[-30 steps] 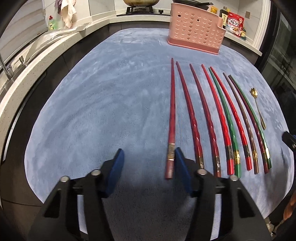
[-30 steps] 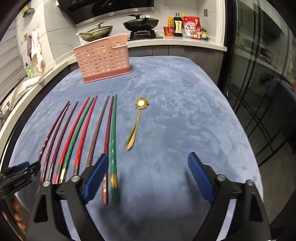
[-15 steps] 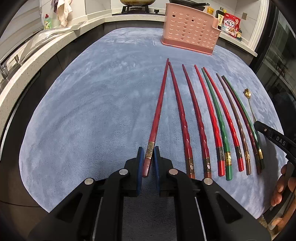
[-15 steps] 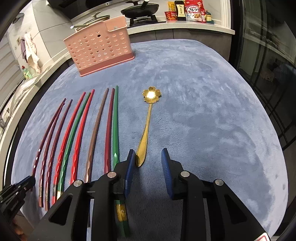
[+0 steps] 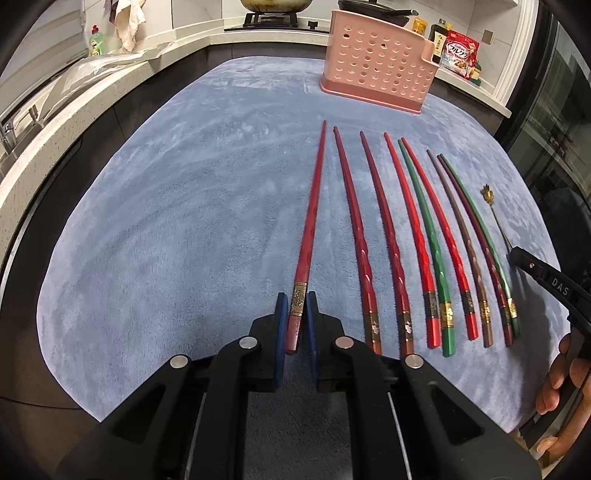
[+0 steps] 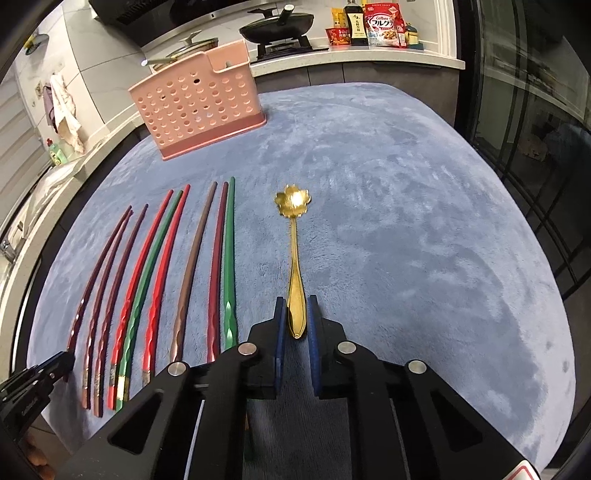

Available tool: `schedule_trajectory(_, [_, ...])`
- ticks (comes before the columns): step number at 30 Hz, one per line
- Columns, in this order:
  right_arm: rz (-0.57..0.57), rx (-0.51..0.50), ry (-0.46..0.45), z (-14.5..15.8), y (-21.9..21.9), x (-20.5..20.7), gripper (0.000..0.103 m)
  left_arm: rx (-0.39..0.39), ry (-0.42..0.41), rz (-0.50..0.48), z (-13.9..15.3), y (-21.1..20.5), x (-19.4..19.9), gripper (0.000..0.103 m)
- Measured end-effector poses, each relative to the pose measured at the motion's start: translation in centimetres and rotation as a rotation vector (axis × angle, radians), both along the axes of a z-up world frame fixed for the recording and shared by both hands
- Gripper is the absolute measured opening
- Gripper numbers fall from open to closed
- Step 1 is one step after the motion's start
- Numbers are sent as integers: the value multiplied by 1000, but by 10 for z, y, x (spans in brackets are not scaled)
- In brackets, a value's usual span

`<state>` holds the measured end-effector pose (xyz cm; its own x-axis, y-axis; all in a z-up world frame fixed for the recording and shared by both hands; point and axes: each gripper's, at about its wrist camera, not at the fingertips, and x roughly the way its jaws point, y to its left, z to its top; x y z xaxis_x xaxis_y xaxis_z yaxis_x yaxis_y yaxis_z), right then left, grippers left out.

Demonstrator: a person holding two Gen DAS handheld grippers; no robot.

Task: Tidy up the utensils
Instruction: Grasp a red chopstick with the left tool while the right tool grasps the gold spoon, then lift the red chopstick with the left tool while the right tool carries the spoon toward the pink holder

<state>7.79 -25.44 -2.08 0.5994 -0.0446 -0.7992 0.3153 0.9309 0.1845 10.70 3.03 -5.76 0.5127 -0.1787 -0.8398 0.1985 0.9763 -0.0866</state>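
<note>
Several chopsticks (image 5: 424,240), red, green and brown, lie side by side on a blue mat (image 5: 184,221). My left gripper (image 5: 296,295) is shut on the leftmost dark red chopstick (image 5: 312,206) at its gold-banded end. A gold spoon (image 6: 294,240) with a flower-shaped bowl lies to the right of the row of chopsticks (image 6: 159,258). My right gripper (image 6: 296,299) has its jaws closing on the spoon's handle end, pads against its sides. A pink perforated holder (image 5: 376,62) stands at the far edge of the mat, also visible as the pink holder (image 6: 199,107) in the right wrist view.
A kitchen counter (image 5: 74,99) wraps round the left and back, with a stove and pans (image 6: 277,27), food packets (image 6: 384,24) and a dish soap bottle (image 5: 96,40). A hand (image 5: 561,391) holds the right gripper at the mat's right edge. Dark glass doors (image 6: 535,129) stand on the right.
Both grippers went from open to closed. The left one took hold of the dark red chopstick. The right one shifted right from the green chopstick to the spoon's handle and closed round it.
</note>
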Motion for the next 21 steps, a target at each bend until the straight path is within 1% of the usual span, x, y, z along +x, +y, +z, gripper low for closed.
schedule_trajectory(5, [-6,-27,-49,21,-1,-15,10,-16,-23,5,12,3,-6,8])
schedule_trajectory(13, [-17,-43,-127,57,-7,-29,9,-51,-81,8,45,5,-15,8])
schedule_trajectory(15, [-20,-42,-142,63,-9,-31,8,-66,-99,16,56,8,-14,7])
schedule_trajectory(17, [-23,-41,-158,70,-11,-32,2,-73,-119,20,66,10,-12,7])
schedule_trajectory(21, [-28,-41,-183,80,-17,-31,2,-80,-153,24,83,12,-5,7])
